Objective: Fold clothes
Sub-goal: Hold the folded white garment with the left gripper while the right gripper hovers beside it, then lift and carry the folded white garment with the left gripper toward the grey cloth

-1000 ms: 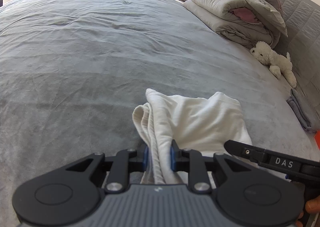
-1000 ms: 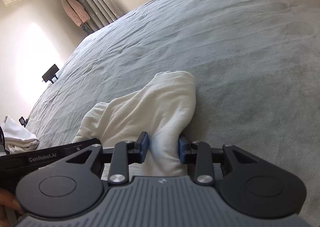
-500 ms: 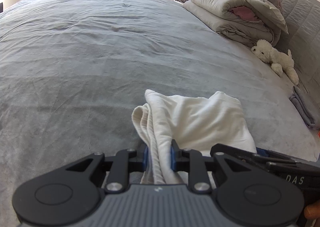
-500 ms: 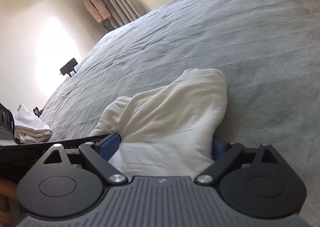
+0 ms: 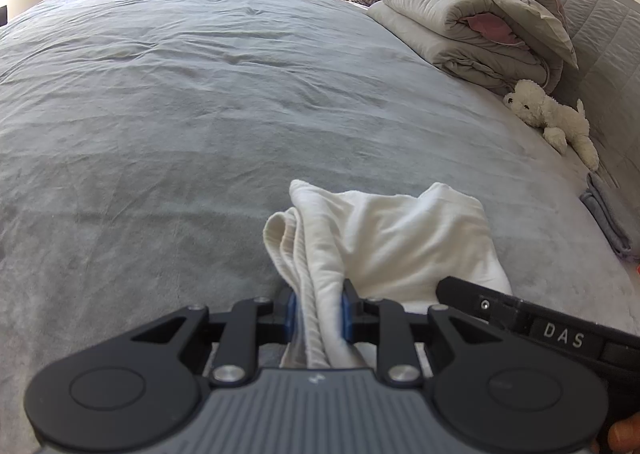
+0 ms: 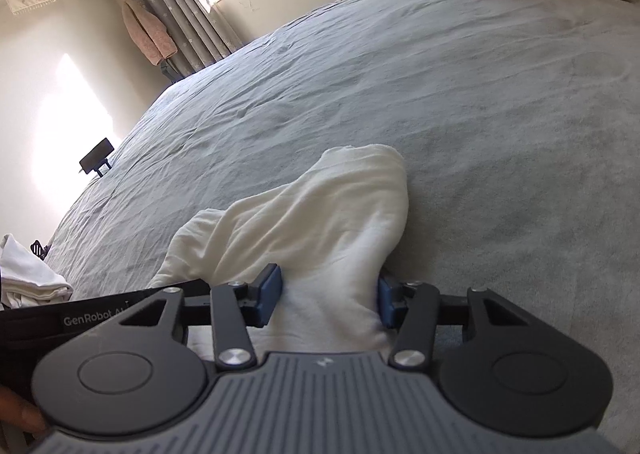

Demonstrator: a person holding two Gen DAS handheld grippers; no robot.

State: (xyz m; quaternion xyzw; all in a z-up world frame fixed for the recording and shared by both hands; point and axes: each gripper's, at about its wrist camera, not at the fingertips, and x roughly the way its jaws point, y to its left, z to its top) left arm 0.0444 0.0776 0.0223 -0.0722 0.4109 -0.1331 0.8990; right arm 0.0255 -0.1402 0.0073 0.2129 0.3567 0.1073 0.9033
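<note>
**White cloth pinched left, right jaws closing around it**

While sitting low on the grey bedcover (image 5: 192, 126), left gripper (image 5: 318, 314) clamped narrow on a bunched, ribbed edge of the white cloth (image 5: 392, 238); blue pads (image 5: 291, 314) pressing the fabric from both sides. Rest of cloth heaped in a soft mound just ahead of the jaws, resting on the bedcover, one corner poking up at the far left, another at the far right.

Right gripper (image 6: 326, 292) straddling the other end of the same cloth (image 6: 320, 222) (jaws closing at this moment, about half spread). Fabric between the blue pads (image 6: 269, 292); right-hand pad touching or nearly touching the cloth, left-hand pad just beside it with a sliver of gap, so no firm pinch visible. Seen from the left camera as a black bar marked "DAS" (image 5: 560, 330) crossing just beside the left gripper, over the near edge of the cloth.

Background:
- folded grey quilts (image 5: 472, 14) stacked at the far right of the bed
- white stuffed toy (image 5: 548, 114) lying near the quilts, well apart from the cloth
- small folded grey item (image 5: 608, 214) at the right edge of the bed
- other white clothes (image 6: 28, 278) piled at the left edge in the right camera
- curtains (image 6: 168, 2) and a bright window behind the bed
</note>
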